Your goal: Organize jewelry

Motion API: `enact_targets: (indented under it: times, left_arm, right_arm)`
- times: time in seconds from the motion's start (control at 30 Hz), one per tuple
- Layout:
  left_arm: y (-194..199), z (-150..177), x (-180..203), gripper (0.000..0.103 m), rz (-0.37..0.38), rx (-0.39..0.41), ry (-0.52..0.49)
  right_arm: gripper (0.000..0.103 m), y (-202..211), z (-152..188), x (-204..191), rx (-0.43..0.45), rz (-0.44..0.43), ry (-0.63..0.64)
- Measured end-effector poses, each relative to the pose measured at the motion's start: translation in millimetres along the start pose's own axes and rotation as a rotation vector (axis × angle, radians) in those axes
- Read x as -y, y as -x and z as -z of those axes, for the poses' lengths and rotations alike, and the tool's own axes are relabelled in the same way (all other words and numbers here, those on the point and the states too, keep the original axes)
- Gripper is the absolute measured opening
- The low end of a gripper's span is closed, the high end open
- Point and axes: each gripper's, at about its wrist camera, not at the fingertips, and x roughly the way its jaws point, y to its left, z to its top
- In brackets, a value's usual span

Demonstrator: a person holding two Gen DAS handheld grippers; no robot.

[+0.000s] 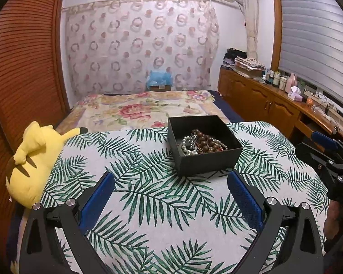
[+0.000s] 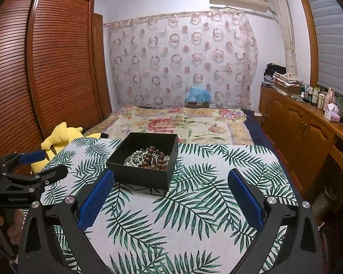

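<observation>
A black open box (image 1: 207, 159) (image 2: 139, 174) stands on the leaf-print tabletop (image 1: 148, 205) (image 2: 194, 217). Inside it lies a tangle of jewelry (image 1: 202, 143) (image 2: 148, 158): brown wooden beads, pearl strands and silver chain. My left gripper (image 1: 171, 182) is open, its blue pads wide apart just in front of the box, with nothing between them. My right gripper (image 2: 171, 182) is also open and empty, a little nearer than the box, which sits ahead and to its left. Each gripper shows at the edge of the other's view, the right gripper (image 1: 331, 159) and the left gripper (image 2: 34, 169).
A yellow plush toy (image 1: 34, 159) (image 2: 59, 137) lies at the table's left edge. Beyond the table is a bed with a floral cover (image 1: 144, 109) (image 2: 183, 123). A wooden cabinet (image 1: 263, 100) (image 2: 297, 125) with bottles runs along the right; a slatted wardrobe (image 2: 45, 68) stands left.
</observation>
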Motion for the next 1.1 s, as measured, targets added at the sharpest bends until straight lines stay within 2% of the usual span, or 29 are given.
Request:
enact_targets:
  times: [1.1]
  left_arm:
    - [3.0, 0.9, 4.5, 0.095, 0.000, 0.001, -0.003]
  right_arm:
    - [0.100, 0.8, 0.3, 1.3, -0.001, 0.002, -0.001]
